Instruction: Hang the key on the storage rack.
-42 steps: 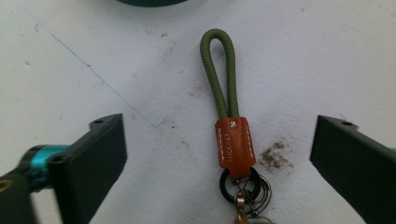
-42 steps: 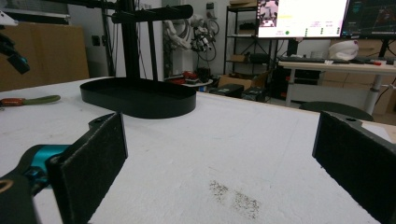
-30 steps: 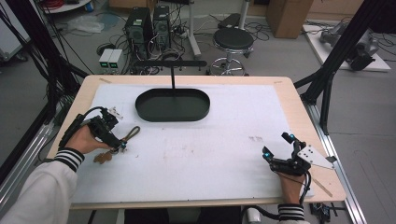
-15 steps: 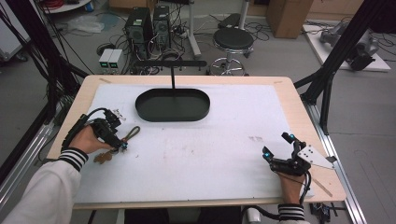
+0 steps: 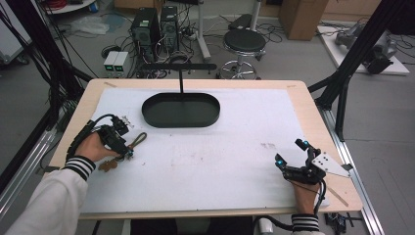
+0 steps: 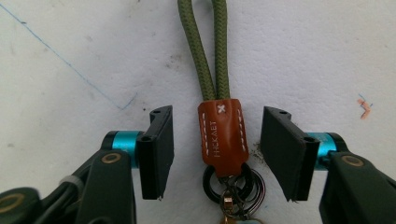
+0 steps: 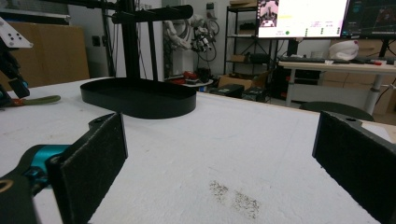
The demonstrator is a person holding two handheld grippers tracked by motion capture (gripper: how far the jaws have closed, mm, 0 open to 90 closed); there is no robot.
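A keychain lies on the white mat at the left. It has an olive cord loop (image 5: 139,139) (image 6: 208,51), a brown stitched leather tab (image 6: 222,135) and black rings (image 6: 233,182). My left gripper (image 5: 125,147) (image 6: 217,154) hovers low over it, open, one jaw on each side of the leather tab without touching it. Near the front right corner my right gripper (image 5: 289,152) (image 7: 224,168) rests open, with nothing between its pads (image 7: 88,163). In the right gripper view, the left gripper (image 7: 9,70) and the cord (image 7: 39,99) show at the far left.
A black oval tray (image 5: 181,122) (image 7: 140,105) stands at the back middle of the mat, with a black T-shaped stand (image 5: 181,66) (image 7: 130,42) rising behind it. A small brown piece (image 5: 105,165) lies by the left hand. White mat (image 5: 220,161) stretches between the grippers.
The left hand and its gripper have shifted slightly over the keychain. The right gripper has stayed in place.
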